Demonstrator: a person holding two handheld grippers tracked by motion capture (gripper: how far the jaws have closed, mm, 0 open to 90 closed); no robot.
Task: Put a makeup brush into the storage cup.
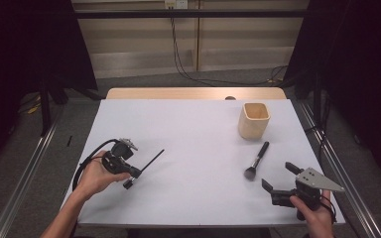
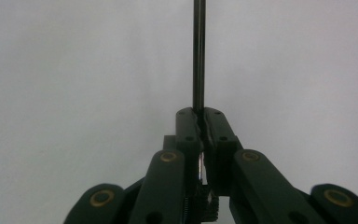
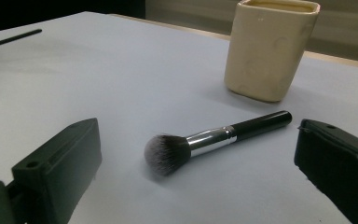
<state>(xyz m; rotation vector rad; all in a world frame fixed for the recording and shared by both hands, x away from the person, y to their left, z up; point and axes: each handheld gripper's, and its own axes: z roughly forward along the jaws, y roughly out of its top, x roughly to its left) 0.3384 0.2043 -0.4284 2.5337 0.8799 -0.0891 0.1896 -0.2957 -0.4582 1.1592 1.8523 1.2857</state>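
**Thin black stick pinched at left, makeup brush lying between spread jaws at right**

Left gripper [image 1: 129,177] sits low on the left part of the white table [image 1: 193,144], held by the person's left hand [image 1: 96,176]. Its 2 jaws are pressed together on a thin black stick [image 1: 151,159]. In the left gripper view the stick [image 2: 199,56] comes out straight from between the jaw tips and runs away from them, up to the top edge of that view. In the high view the stick points to the upper right, and its free end is over bare table surface.

The right gripper [image 1: 278,178] is near the front right corner of the table, in the person's right hand [image 1: 317,215]. Its jaws are spread wide and hold nothing. The makeup brush [image 1: 256,159] lies flat on the table just beyond these jaws. In the right gripper view the brush [image 3: 214,140] is seen between the 2 jaws but farther out, not touching them; its bristle head is nearer to the gripper and its black handle points toward the cream cup [image 3: 271,49].

The cup [image 1: 254,120] stands upright behind the brush, near the handle end but apart from it, and not far from the right edge of the table.

Between the 2 grippers the middle of the table is free surface. The left gripper is near the left and front edges. The right gripper is close to the front edge and the right edge.
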